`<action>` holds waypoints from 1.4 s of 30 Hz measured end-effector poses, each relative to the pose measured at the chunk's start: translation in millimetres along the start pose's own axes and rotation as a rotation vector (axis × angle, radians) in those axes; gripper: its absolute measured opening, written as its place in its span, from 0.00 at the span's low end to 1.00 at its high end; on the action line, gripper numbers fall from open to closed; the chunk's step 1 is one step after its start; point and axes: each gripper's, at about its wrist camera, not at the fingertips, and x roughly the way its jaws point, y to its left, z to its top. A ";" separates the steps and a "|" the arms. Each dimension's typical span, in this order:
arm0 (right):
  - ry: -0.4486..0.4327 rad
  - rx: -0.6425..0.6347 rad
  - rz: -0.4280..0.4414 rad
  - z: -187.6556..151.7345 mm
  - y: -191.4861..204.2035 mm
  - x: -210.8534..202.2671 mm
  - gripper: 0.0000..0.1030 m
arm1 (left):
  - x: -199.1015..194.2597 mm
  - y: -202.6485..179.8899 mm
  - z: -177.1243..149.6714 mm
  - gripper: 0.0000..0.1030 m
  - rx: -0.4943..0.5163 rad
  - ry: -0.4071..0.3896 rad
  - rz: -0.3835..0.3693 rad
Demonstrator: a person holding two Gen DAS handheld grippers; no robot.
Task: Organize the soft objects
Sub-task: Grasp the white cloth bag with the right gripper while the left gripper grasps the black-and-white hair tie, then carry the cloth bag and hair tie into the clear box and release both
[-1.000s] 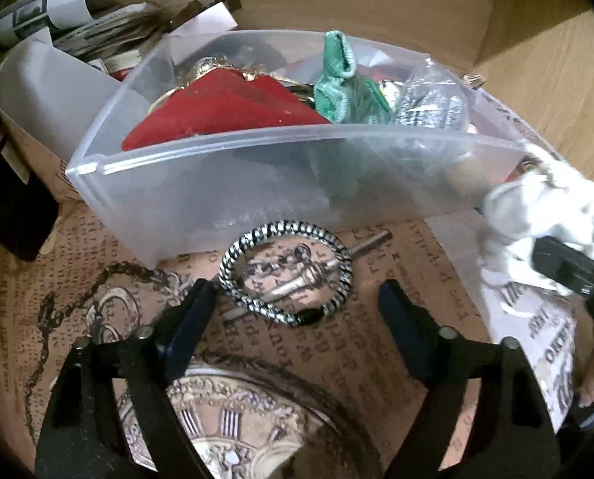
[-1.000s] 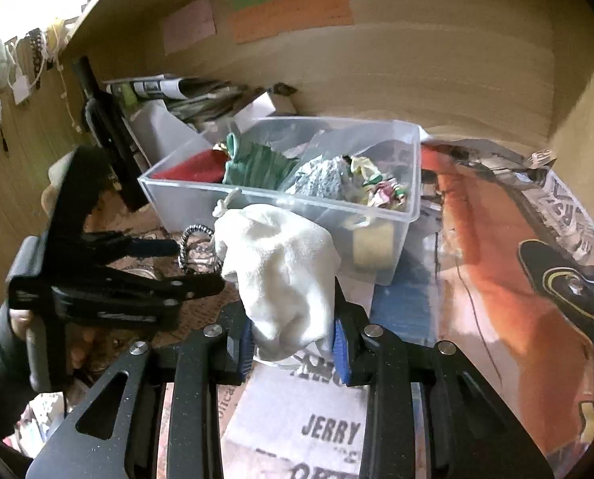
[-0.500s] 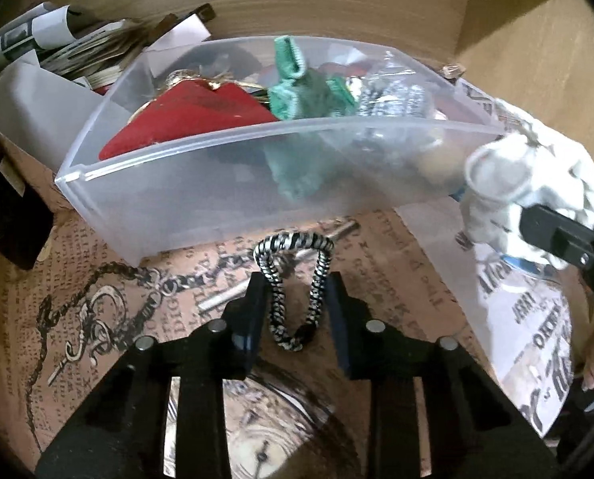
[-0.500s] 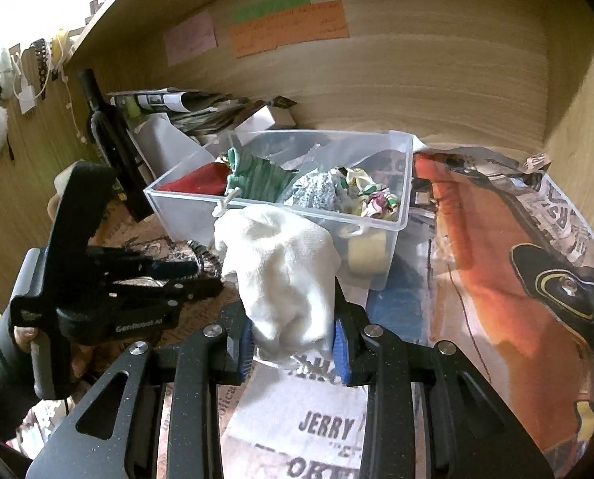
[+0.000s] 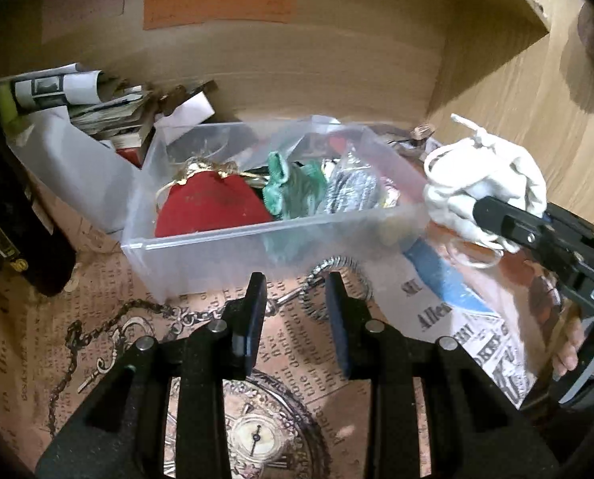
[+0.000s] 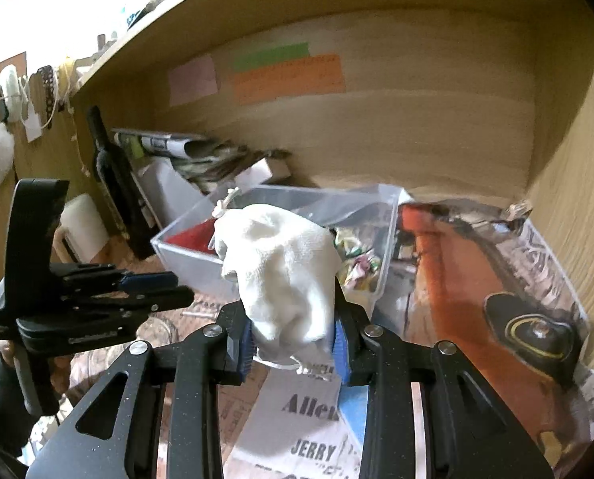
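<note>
My left gripper (image 5: 295, 299) is shut on a black-and-white braided bracelet (image 5: 337, 269), held just above the printed paper in front of the clear plastic bin (image 5: 217, 255). The bin holds a red pouch (image 5: 213, 207), a green pouch (image 5: 293, 193) and a grey patterned one (image 5: 353, 191). My right gripper (image 6: 293, 331) is shut on a white drawstring cloth pouch (image 6: 285, 271), raised in front of the bin (image 6: 189, 255). In the left wrist view this pouch (image 5: 484, 183) hangs beside the bin's right end.
The shelf floor is covered with printed papers (image 5: 436, 311). A stack of magazines and rolled paper (image 5: 77, 95) lies behind the bin at left, next to a dark bottle (image 6: 113, 175). Wooden walls (image 6: 416, 119) close the back and right side.
My left gripper closed on the bracelet and lifted it, tilting up toward the bin. My right gripper rose with the white pouch, nearer the bin.
</note>
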 end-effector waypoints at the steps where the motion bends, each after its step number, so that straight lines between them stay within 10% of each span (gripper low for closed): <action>1: -0.004 0.005 -0.002 0.6 -1.6 -1.3 0.28 | 0.8 -1.2 -1.2 0.30 0.003 0.003 -0.002; 4: -0.013 0.018 -0.015 0.0 -7.1 -4.9 0.28 | 13.3 -10.1 0.7 0.37 0.029 0.037 -0.021; 8: -0.014 0.039 -0.024 -2.0 -14.4 -7.7 0.29 | 30.0 -20.3 -2.5 0.72 0.057 0.060 -0.017; 17: -0.010 0.054 -0.026 -6.7 -21.1 -11.4 0.29 | 99.5 -33.5 2.9 0.72 0.093 0.210 0.003; 27: -0.006 0.072 -0.023 -9.4 -26.7 -8.1 0.29 | 97.2 -46.8 3.9 0.30 0.102 0.186 -0.041; 42: -0.018 0.048 -0.026 2.8 -23.2 -2.0 0.29 | 8.9 -40.6 -0.4 0.28 0.067 0.029 -0.078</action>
